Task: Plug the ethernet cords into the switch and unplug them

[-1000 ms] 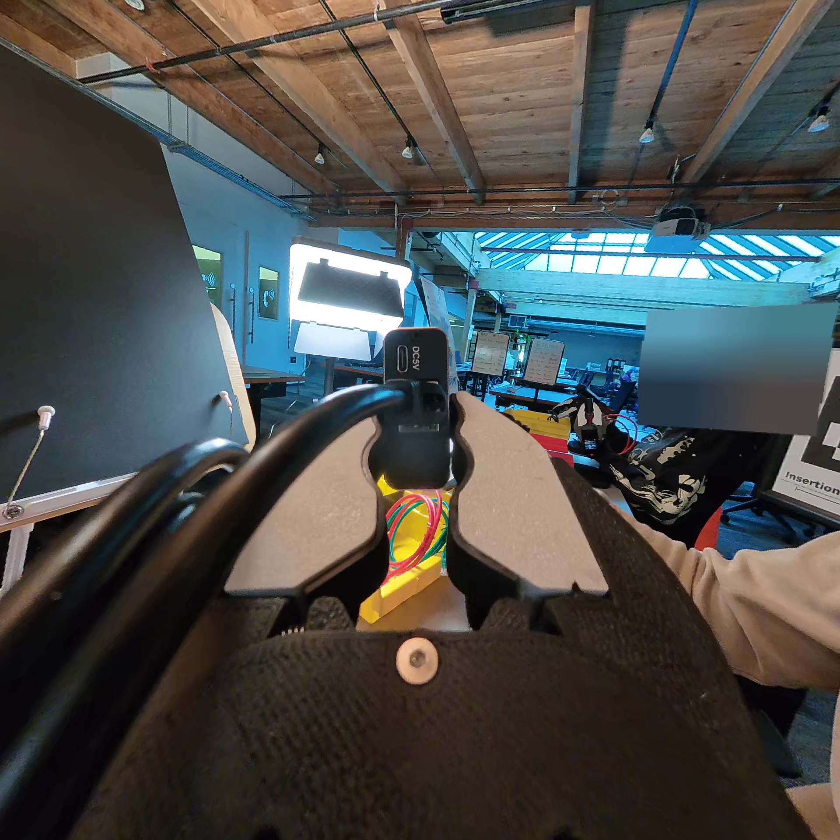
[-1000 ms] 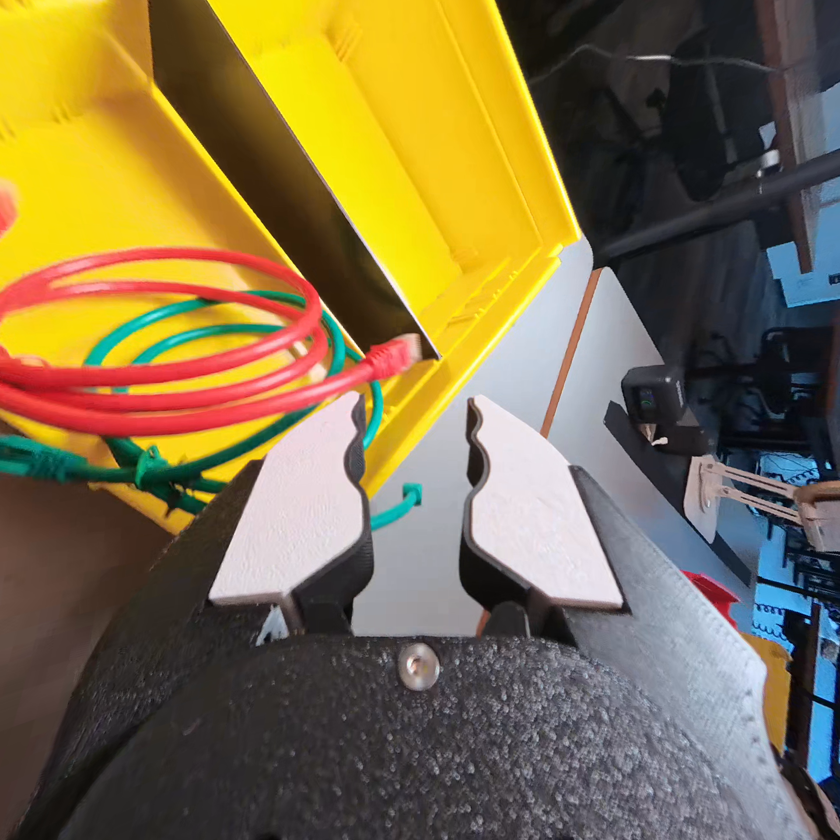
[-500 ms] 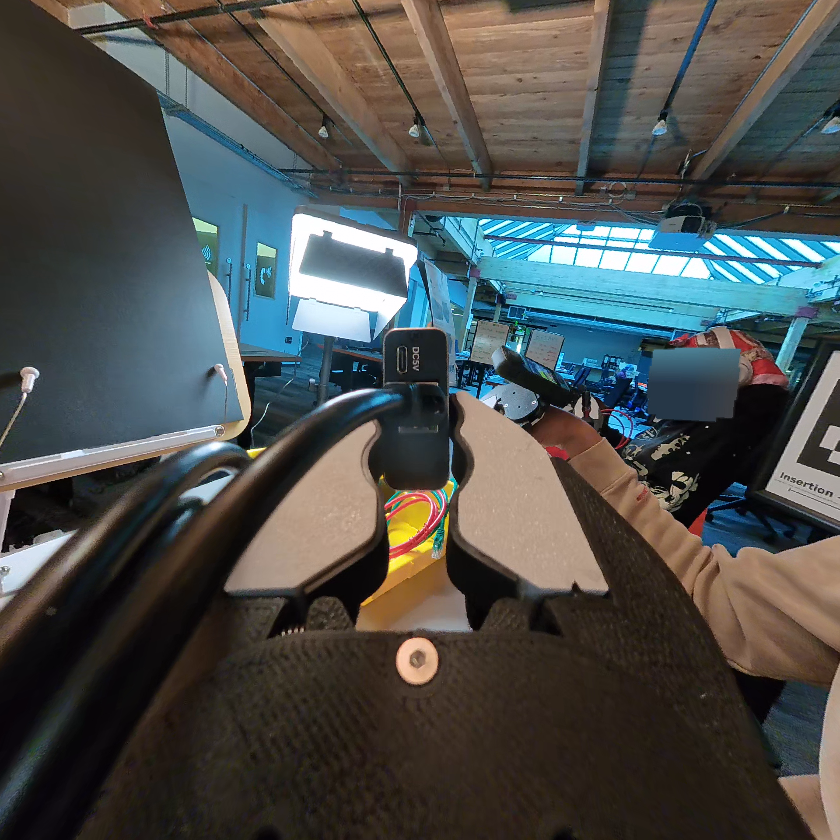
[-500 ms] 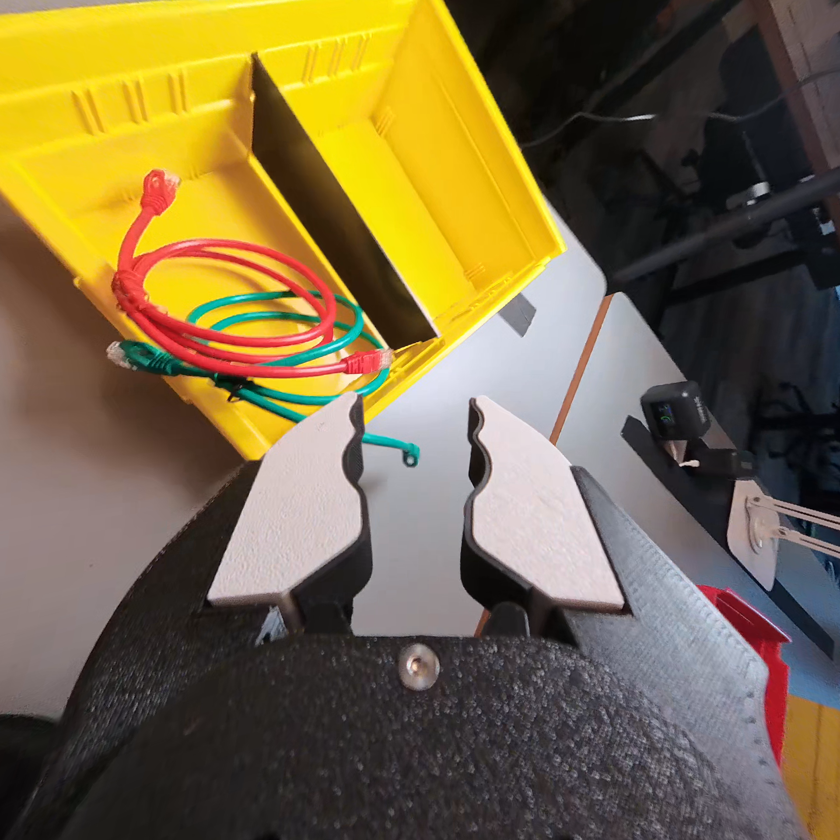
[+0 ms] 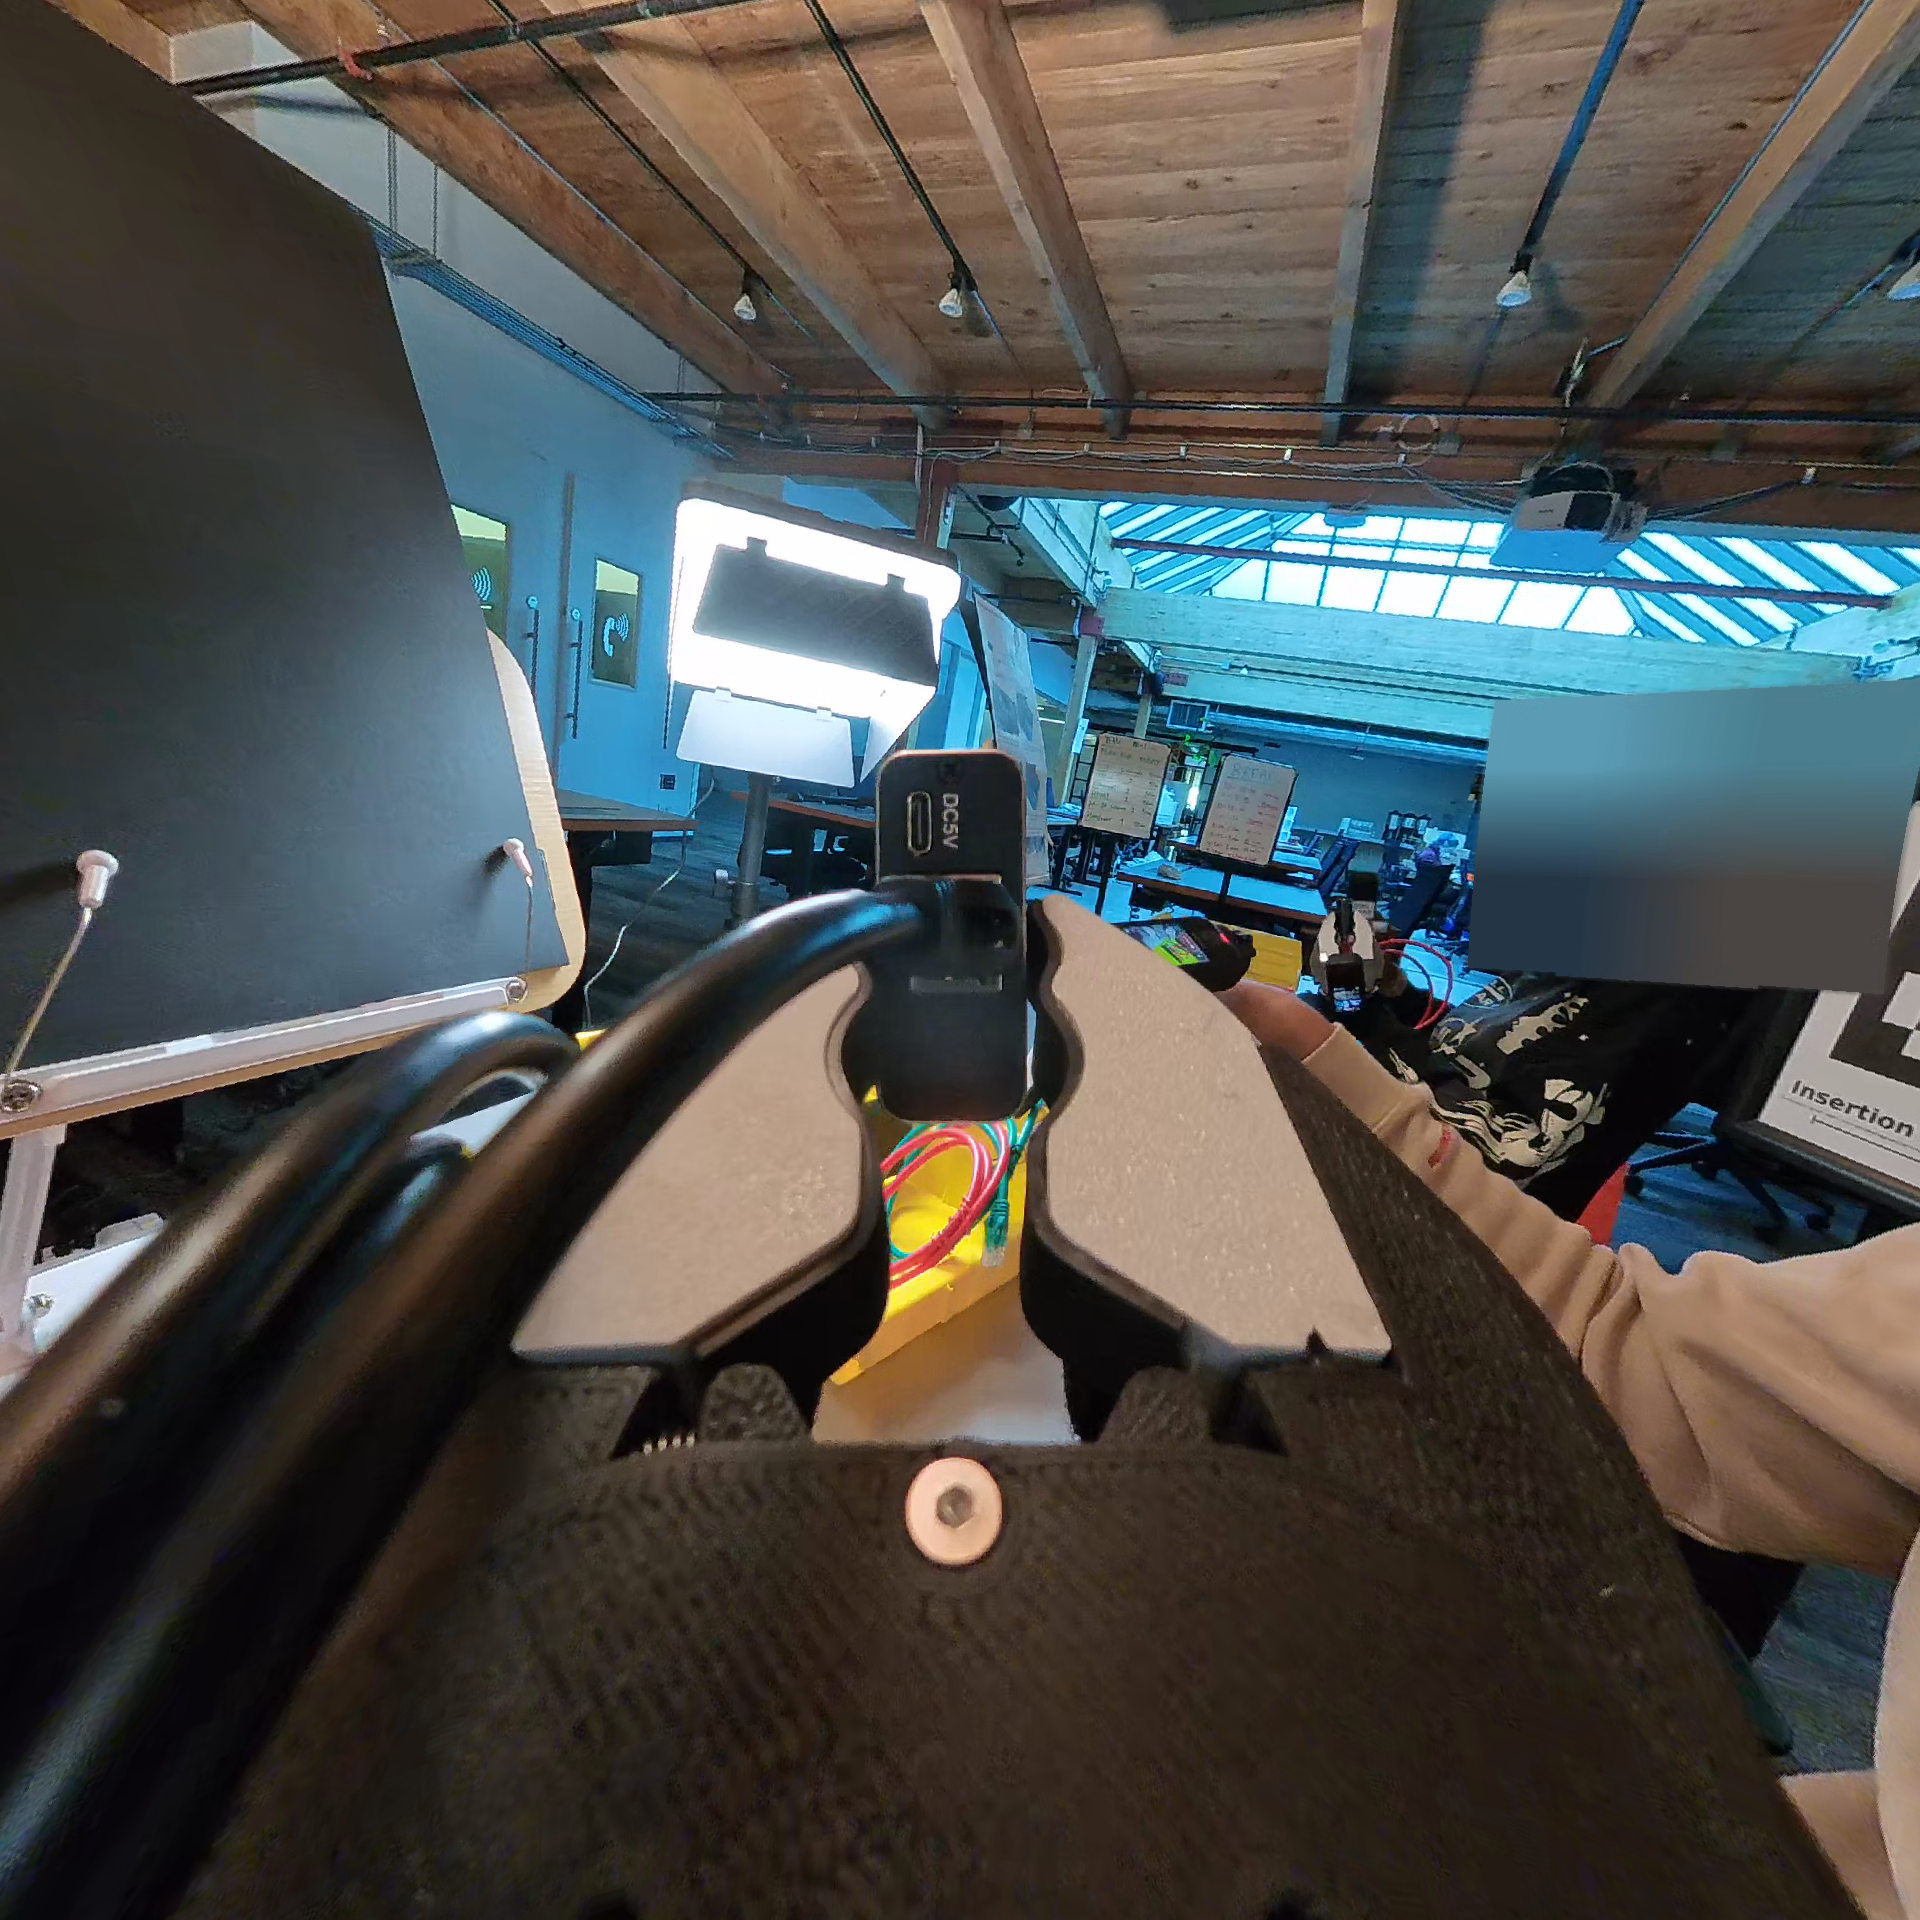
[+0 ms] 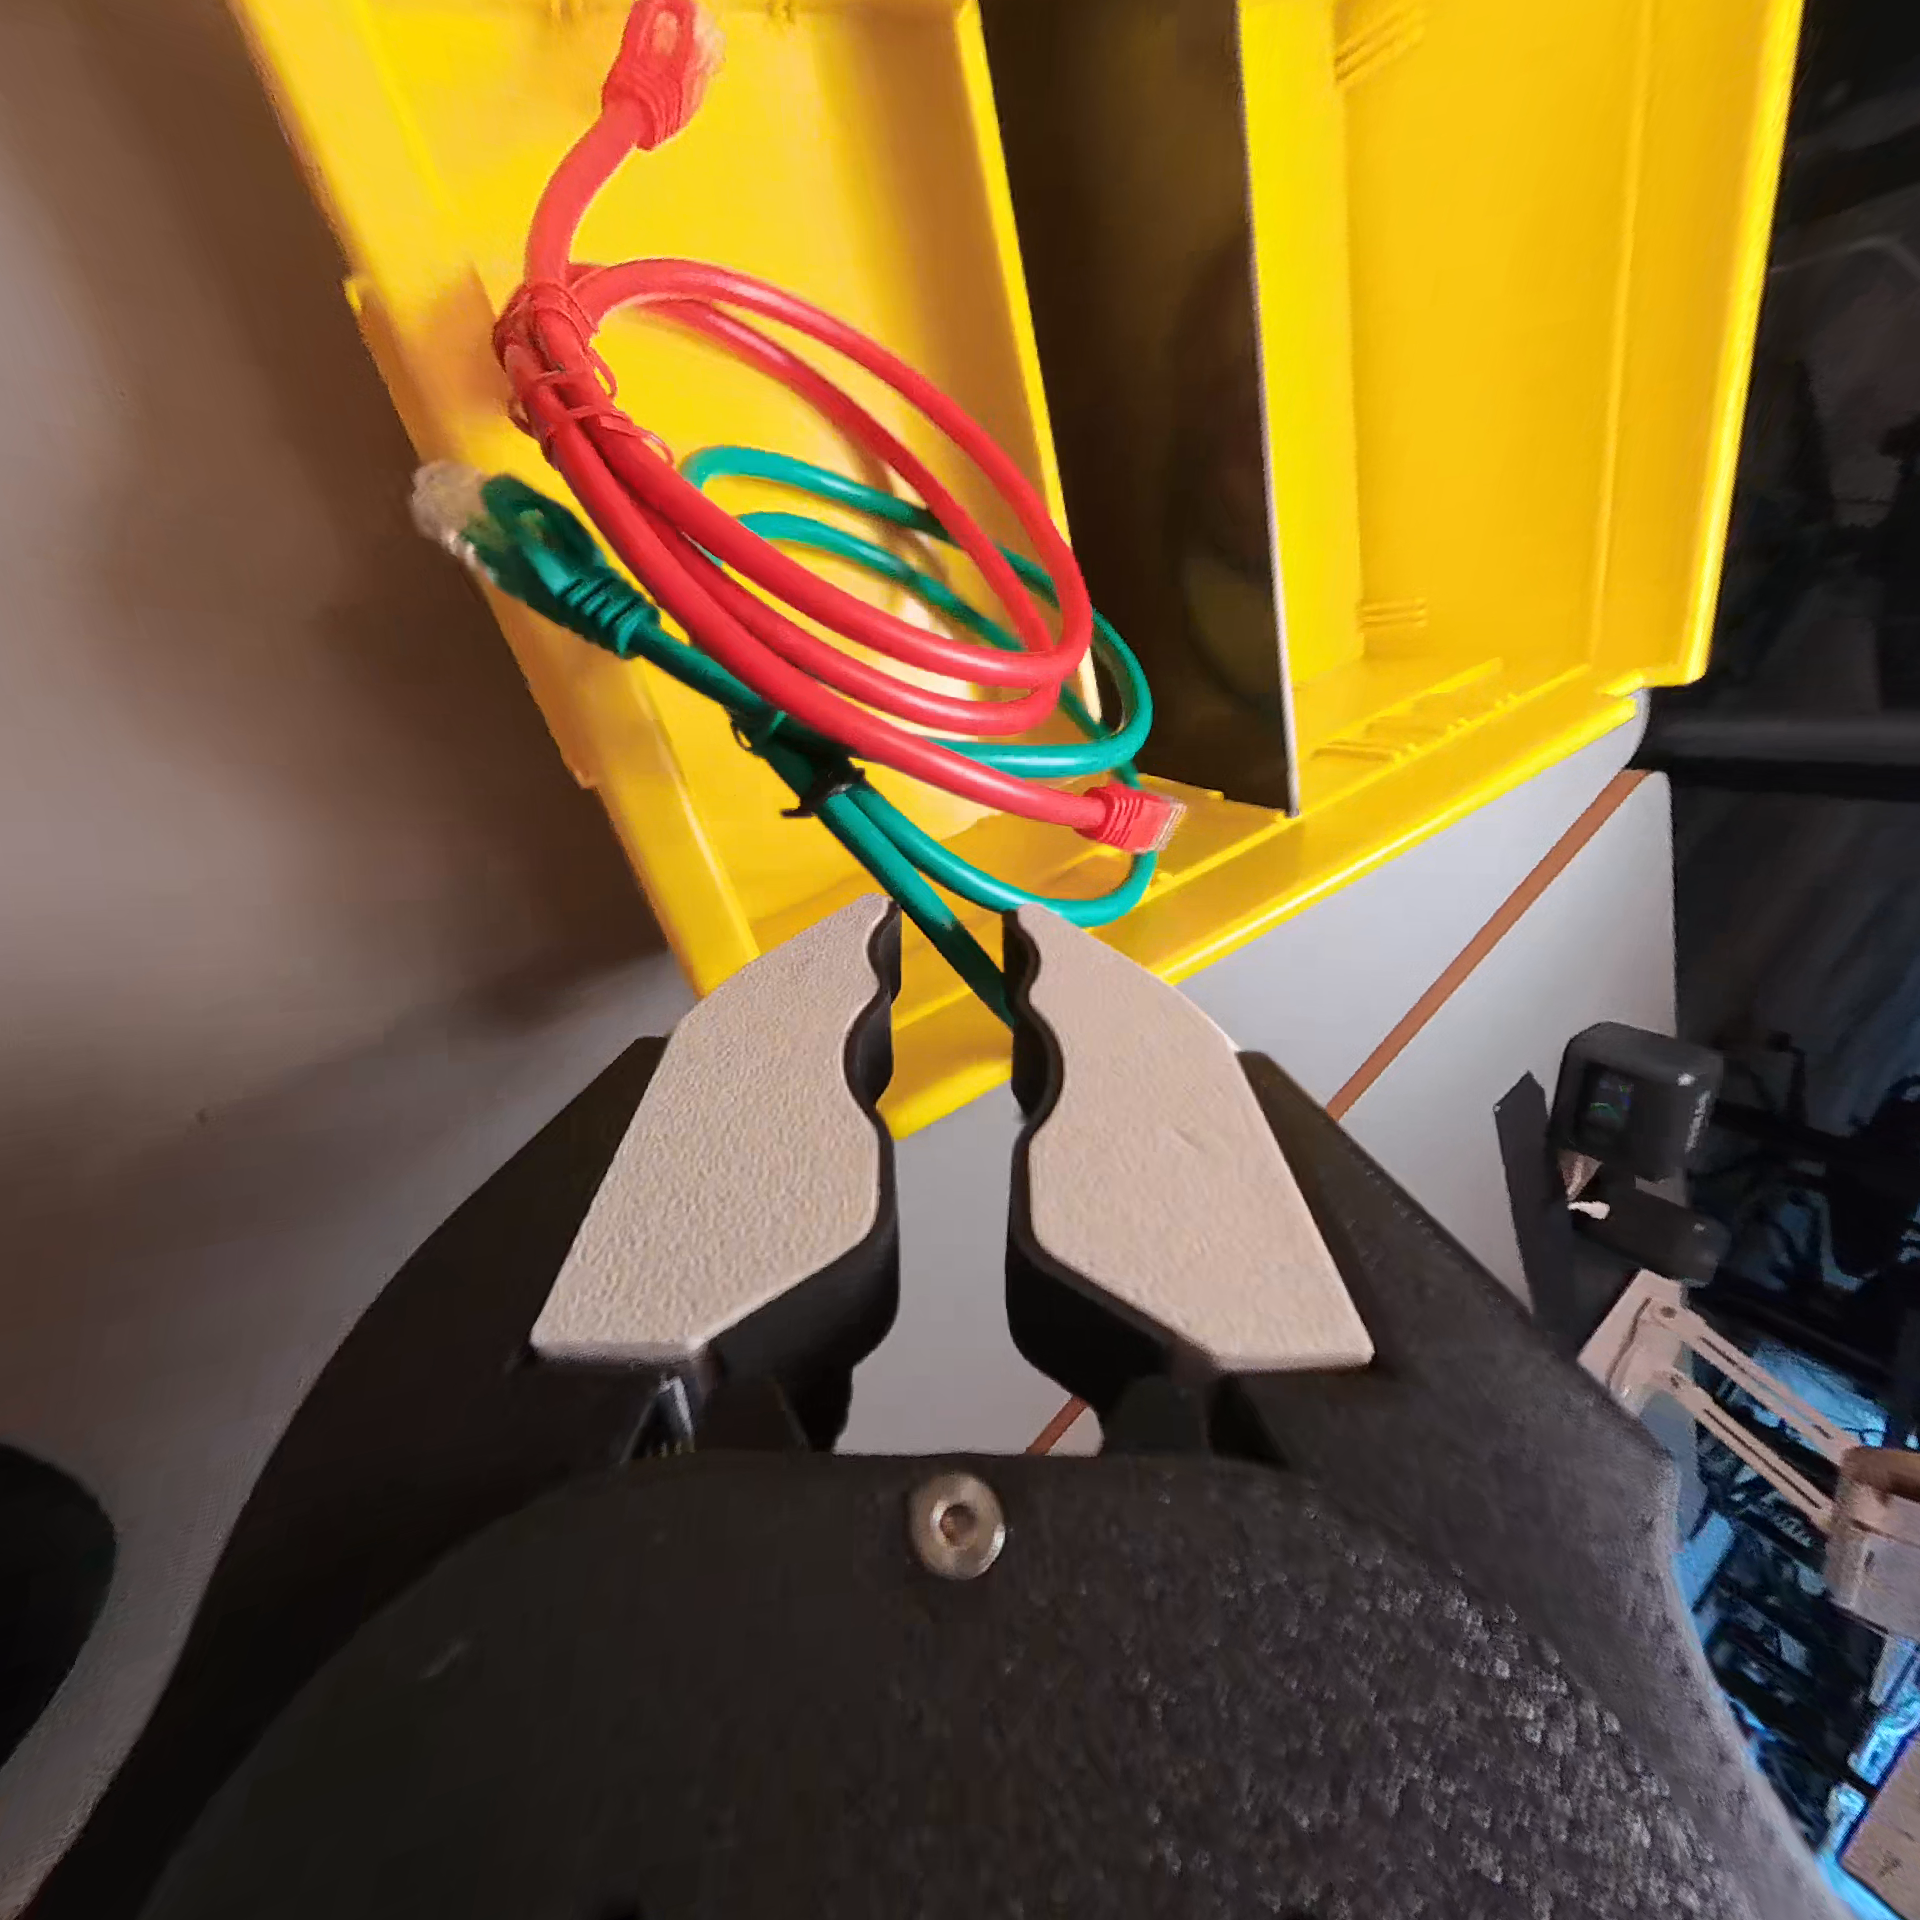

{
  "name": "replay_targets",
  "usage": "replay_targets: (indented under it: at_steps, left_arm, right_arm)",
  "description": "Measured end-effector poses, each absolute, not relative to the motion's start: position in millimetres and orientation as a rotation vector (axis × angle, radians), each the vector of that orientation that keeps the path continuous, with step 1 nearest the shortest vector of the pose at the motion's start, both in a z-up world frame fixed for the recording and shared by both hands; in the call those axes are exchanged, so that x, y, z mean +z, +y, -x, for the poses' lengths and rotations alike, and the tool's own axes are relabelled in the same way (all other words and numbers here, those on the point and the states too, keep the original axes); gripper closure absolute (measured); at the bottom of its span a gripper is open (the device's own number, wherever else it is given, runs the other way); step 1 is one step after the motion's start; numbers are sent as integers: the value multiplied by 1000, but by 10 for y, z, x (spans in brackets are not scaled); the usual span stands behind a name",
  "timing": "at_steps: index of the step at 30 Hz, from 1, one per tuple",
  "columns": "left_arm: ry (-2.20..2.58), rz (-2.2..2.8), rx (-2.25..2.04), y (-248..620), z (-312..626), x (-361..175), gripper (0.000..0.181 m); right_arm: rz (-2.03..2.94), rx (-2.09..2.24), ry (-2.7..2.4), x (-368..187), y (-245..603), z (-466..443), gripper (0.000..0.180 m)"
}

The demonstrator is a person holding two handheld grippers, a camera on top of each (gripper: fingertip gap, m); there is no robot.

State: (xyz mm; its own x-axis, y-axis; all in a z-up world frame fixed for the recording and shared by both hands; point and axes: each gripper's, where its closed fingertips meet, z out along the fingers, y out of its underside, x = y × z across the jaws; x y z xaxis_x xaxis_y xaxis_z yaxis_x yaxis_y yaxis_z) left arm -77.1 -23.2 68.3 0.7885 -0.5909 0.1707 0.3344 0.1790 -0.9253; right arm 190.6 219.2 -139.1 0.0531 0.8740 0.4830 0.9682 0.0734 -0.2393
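My left gripper [image 5: 951, 935] is shut on a small black switch [image 5: 945, 831], held upright in the air, with thick black cables [image 5: 623, 1060] running off to the left. A yellow bin [image 6: 831, 156] on the white table [image 6: 1351, 987] holds a coiled red ethernet cord [image 6: 831, 343] and a coiled green ethernet cord [image 6: 1132, 707]. One green plug [image 6: 488, 530] hangs over the bin's left rim. My right gripper [image 6: 951, 925] is at the bin's near rim, its jaws narrowed around the green cord's other end. That plug is hidden under the fingers.
A black divider [image 6: 1143, 416] splits the bin; its right half is bare. A small camera on a mount [image 6: 1631, 1112] stands past the table's right edge. In the left wrist view a black board [image 5: 208, 623] stands at the left and a sleeve [image 5: 1662, 1351] reaches in from the right. Left tips to right tips: about 40 centimeters.
My right gripper has swung round to the bin's near rim and its jaws have narrowed around the green cord's end. My left gripper still holds the switch, barely moved.
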Motion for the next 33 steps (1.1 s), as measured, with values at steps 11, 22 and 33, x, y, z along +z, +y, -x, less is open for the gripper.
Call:
replay_targets:
  at_steps: [11,22,33]
  left_arm:
    - [246,1222,-657,-247,784,703,155]
    - [246,1222,-647,-252,801,705,156]
    - [249,1244,-661,-211,768,642,156]
  right_arm:
    - [1223,-243,-1398,-442,2425,-1203,174]
    - [1270,-312,-1656,-1076,2469,-1178,175]
    - [1548,-41,-1192,-561,2737,-1544,140]
